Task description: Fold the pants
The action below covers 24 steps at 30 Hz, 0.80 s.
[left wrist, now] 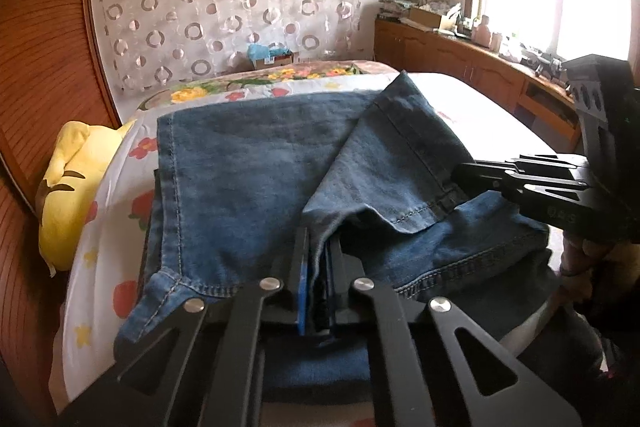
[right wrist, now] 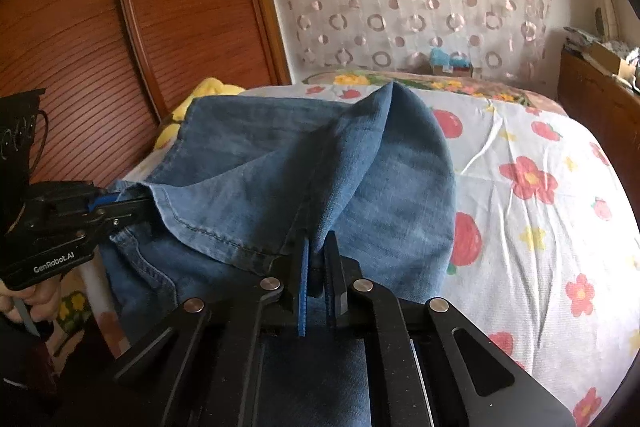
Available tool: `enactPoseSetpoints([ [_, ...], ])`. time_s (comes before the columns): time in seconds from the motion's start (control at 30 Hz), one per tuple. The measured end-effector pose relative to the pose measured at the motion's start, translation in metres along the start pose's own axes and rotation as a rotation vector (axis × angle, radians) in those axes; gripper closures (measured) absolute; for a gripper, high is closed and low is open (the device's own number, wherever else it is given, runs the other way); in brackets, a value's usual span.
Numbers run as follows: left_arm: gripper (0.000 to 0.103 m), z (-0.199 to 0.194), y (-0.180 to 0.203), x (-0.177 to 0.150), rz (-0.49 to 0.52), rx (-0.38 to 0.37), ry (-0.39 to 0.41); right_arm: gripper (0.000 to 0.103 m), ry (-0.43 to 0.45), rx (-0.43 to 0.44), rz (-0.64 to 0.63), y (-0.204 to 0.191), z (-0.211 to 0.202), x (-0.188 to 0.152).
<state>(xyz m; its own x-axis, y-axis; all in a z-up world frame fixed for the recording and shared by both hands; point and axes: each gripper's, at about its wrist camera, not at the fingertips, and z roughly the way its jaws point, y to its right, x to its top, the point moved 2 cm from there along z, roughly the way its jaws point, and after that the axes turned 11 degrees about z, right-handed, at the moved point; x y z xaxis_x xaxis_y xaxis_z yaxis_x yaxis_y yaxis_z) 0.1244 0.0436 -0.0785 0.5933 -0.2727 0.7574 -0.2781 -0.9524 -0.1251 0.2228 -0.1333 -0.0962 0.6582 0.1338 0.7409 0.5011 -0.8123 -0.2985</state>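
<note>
- Flower-print bed (right wrist: pixel 532 187) carries the jeans (left wrist: pixel 248 163), long axis running from bottom of frame toward the curtain.
- Left gripper (left wrist: pixel 316 267) jaws pinch the denim's near edge at lower centre.
- Right gripper (right wrist: pixel 316 259) jaws pinch the same edge alongside, equally near.
</note>
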Motion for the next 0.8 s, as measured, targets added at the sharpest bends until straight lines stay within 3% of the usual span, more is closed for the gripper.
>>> enactPoseSetpoints([
  [0.27, 0.101, -0.061, 0.010, 0.022, 0.008, -0.006, 0.134, 0.100, 0.073, 0.062, -0.036, -0.023, -0.042, 0.051],
  [0.47, 0.101, -0.101, 0.005, 0.035, 0.000, 0.005, 0.216, 0.100, 0.119, 0.083, -0.141, -0.060, -0.060, 0.094],
  [0.6, 0.101, -0.111, -0.010, 0.031, -0.022, 0.037, 0.224, 0.100, 0.135, 0.089, -0.204, -0.084, -0.058, 0.111],
  [0.8, 0.101, -0.091, -0.039, 0.005, -0.094, 0.082, 0.165, 0.101, 0.044, 0.124, -0.231, -0.116, -0.008, 0.127],
])
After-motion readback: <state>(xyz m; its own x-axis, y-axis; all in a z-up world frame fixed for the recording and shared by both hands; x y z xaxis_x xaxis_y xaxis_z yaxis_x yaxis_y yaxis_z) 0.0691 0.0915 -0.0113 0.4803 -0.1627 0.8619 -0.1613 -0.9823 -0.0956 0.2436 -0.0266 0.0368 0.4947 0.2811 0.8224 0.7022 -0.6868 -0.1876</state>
